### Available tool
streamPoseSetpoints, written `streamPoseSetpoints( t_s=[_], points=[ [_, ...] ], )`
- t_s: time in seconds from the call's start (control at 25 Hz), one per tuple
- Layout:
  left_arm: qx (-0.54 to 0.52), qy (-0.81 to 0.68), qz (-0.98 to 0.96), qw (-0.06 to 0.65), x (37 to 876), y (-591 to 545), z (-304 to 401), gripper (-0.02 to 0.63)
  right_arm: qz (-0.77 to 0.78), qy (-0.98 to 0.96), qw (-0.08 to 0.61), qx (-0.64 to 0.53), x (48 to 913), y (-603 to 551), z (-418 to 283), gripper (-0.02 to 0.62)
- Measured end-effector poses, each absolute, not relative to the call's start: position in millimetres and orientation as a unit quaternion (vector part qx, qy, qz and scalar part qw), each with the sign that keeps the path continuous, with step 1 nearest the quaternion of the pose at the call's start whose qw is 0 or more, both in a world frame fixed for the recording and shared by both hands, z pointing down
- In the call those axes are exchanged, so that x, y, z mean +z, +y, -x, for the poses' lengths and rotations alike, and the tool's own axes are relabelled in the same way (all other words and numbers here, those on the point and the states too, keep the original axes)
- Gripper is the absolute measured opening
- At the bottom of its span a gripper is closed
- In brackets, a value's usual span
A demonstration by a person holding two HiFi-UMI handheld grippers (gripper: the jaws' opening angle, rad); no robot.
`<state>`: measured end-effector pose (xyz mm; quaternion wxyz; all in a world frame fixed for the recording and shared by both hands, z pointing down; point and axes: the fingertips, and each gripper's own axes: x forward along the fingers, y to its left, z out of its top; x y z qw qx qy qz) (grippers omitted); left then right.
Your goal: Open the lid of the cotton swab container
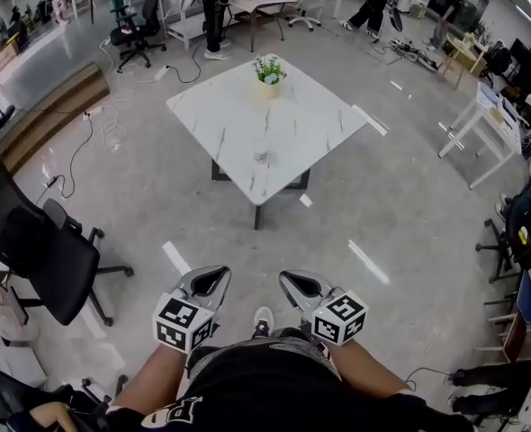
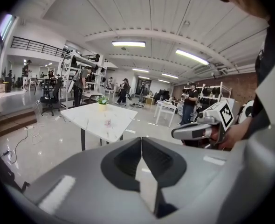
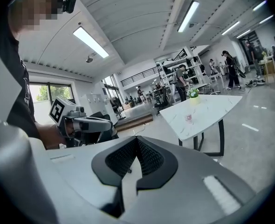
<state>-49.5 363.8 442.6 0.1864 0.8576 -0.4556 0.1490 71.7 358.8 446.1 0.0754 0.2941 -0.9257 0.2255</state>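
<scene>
Floor [image 1: 400,214] around the work spot is bare, so the line in from here is open. Surface [image 1: 238,133] stands mid-room, well apart from the person [image 1: 265,390], with its near corner pointing this way. Nothing is in reach yet, so I read this as the approach stage and the task proper as not started. Both tongs sit low in front of the body, side by side, aimed roughly at the surface: a carry posture, not a working one. Left tongs [image 1: 213,277] have the jaws fully together with nothing between them. Right tongs [image 1: 292,282] are the same, closed and empty, probably parked that way because there is nothing to grab at this range. Plant [image 1: 269,70] sits at the far corner of the surface, clear of the job. Container [image 1: 262,157] is a small pinkish item alone near the middle of the surface, well apart from the plant. Its lid is too small to make out. With free space all round it, one tongs could likely steady it while the other works the lid. Both need opening first.
</scene>
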Motion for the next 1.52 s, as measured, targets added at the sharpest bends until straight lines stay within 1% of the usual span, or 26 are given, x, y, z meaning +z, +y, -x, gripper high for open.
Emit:
streamPoseSetpoints(
  t_s=[0.48, 1.24, 1.52],
  points=[
    [0.160, -0.460, -0.855, 0.177, 442, 290, 18, 0.060, -0.277, -0.932, 0.068, 0.223, 447, 283, -94, -0.006],
    [0.168, -0.459, -0.850, 0.197, 458, 248, 21, 0.060, -0.276, -0.928, 0.087, 0.235, 470, 248, -98, -0.006],
    [0.163, -0.454, -0.855, 0.191, 459, 213, 26, 0.060, -0.284, -0.925, 0.097, 0.235, 473, 220, -92, -0.006]
  ],
)
